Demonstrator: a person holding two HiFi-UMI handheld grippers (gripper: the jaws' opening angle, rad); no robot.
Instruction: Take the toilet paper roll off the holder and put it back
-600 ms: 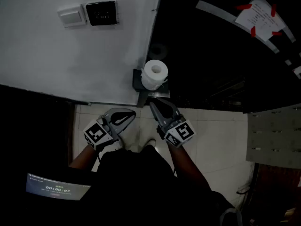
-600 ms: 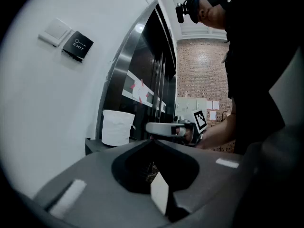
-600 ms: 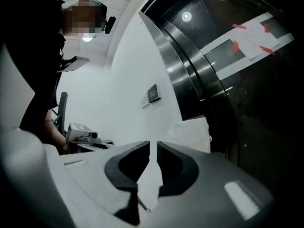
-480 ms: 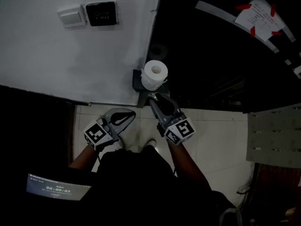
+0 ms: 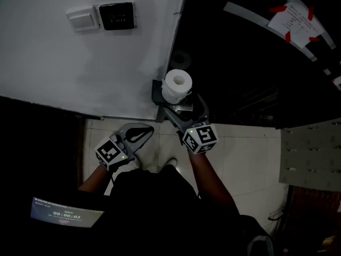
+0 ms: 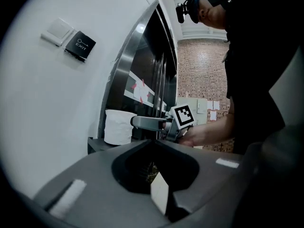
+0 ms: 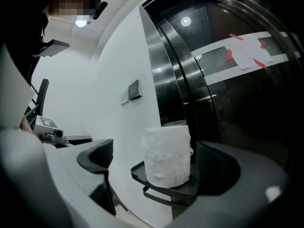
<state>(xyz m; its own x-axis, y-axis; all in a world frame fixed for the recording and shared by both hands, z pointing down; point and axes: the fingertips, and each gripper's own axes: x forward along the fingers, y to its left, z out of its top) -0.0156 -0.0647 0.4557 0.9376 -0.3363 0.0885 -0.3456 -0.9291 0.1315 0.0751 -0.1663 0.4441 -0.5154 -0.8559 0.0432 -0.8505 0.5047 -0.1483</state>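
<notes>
White toilet roll (image 7: 167, 155) sits on the holder (image 7: 148, 181) between our right gripper's (image 7: 156, 158) wide-open jaws; our left gripper (image 6: 155, 142) is closed, empty.

The toilet paper roll (image 5: 177, 85) is white and plump, its outer wrap a little crumpled. It stands upright on end with the hollow core facing up. It rests on the holder (image 7: 137, 172), a small dark tray with a thin bar under its front edge. The tray is fixed at the corner where the white wall meets the dark glossy panel. The roll fills most of it.
</notes>
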